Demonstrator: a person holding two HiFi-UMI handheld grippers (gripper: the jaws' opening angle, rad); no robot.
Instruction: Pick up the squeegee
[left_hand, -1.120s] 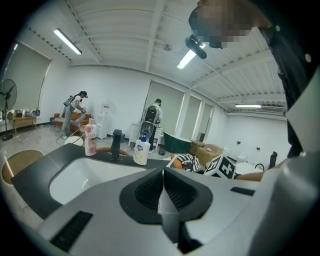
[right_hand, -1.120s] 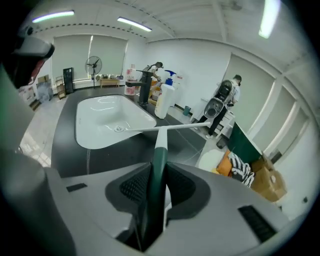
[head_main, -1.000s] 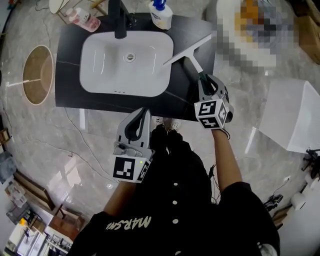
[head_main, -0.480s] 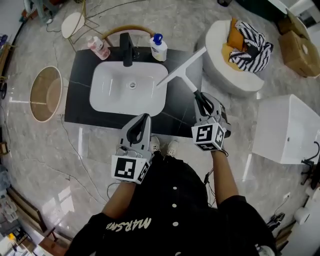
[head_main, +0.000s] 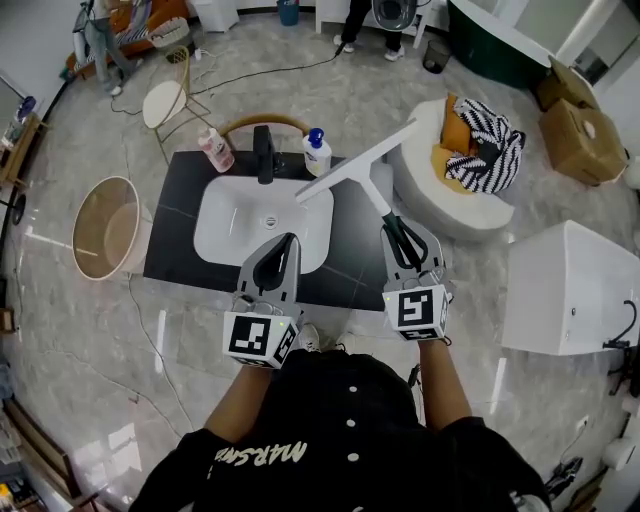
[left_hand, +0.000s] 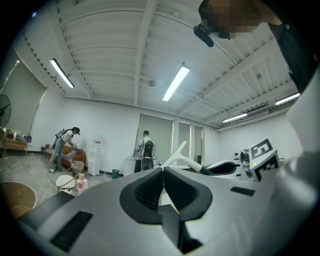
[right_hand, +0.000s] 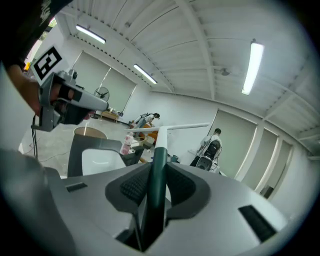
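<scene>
The squeegee (head_main: 357, 158) has a long white blade and a white neck that runs into a dark green handle. It hangs in the air over the right end of the black counter (head_main: 172, 262), blade end away from me. My right gripper (head_main: 400, 234) is shut on the green handle, which passes straight between its pads (right_hand: 131, 186) in the right gripper view. My left gripper (head_main: 289, 241) floats to the left of it, over the counter's front edge, shut with nothing in it. In the left gripper view the squeegee (left_hand: 176, 154) shows beyond the closed jaws.
On the counter are a white basin (head_main: 232, 232), a black tap (head_main: 265, 151), a pink bottle (head_main: 215, 150) and a blue-capped white bottle (head_main: 317, 153). A round basket (head_main: 103, 226) stands left, a white seat with striped cloth (head_main: 478, 160) and a white box (head_main: 575, 290) right. People stand far back.
Both grippers have risen, the right one more. The squeegee has come up off the counter with the right gripper and is now in the air.
</scene>
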